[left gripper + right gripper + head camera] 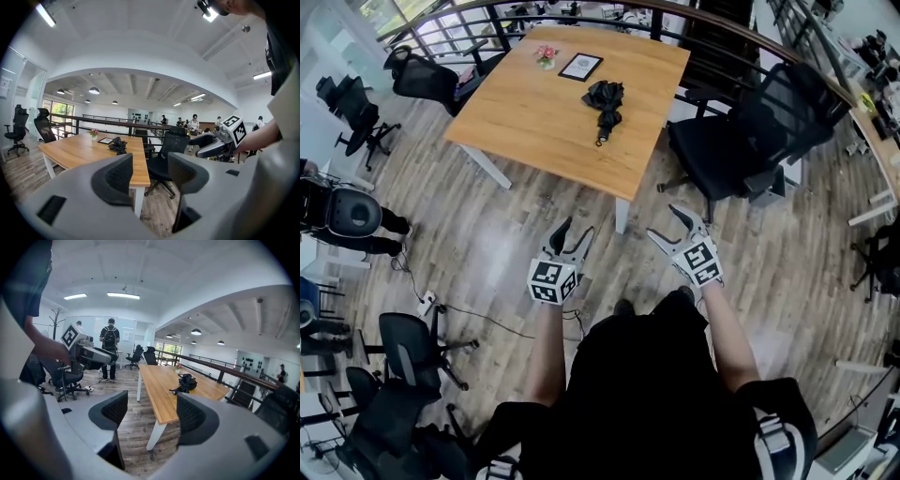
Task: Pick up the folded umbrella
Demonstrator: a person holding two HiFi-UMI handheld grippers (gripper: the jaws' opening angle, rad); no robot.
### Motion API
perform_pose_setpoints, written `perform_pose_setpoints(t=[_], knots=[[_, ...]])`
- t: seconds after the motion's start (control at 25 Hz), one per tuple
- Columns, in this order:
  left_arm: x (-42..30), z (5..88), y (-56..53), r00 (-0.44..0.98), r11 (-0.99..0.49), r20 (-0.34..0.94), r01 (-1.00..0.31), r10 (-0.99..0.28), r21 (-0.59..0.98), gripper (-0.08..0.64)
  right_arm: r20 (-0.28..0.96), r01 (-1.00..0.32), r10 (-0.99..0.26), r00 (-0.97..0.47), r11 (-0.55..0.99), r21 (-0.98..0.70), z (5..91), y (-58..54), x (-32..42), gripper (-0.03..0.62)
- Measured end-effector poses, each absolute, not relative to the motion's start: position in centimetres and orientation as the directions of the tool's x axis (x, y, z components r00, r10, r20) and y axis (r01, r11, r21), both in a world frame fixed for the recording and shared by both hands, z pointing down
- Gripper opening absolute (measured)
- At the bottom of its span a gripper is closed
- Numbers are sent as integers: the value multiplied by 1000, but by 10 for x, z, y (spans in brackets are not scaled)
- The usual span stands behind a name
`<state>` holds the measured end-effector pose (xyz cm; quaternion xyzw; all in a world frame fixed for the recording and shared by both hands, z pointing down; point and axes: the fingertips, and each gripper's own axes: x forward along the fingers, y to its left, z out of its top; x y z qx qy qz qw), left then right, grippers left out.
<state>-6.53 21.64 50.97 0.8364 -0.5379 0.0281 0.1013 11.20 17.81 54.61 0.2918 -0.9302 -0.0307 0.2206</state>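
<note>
Umbrella: the black folded umbrella [605, 98] lies flat on the wooden table [525, 127], in its right half and nearer the far edge. Its handle end points toward the near edge, and nothing touches it.
Neighbours: a picture frame [580, 67] lies just beyond it toward the far edge, and a small flower pot [547, 57] stands by that edge.
Left gripper [577, 230]: the jaws are wide apart and empty, over the floor well short of the table's near edge.
Right gripper [664, 223]: the jaws are spread just as wide and hold nothing, also well apart from the umbrella.
Risk, approach: the office chair [741, 141] at the right edge and the near corner crowd the likely path.
Risk, grip: a pinch on loose canopy fabric alone would probably sag or slip, and a careless sweep could knock the frame.
Head view: it alone shows the whole layout and both grippers together.
Right gripper view: only here does the handle end stand out in profile, and people stand across the room.
</note>
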Motion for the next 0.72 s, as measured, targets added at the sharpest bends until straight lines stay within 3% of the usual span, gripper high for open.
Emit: perform_pose_setpoints(t=[0.72], knots=[[-108,526,212,320,-288,187,-940,-929,181,238,391,-501,-495,-776,860,96,558,149,80,316]])
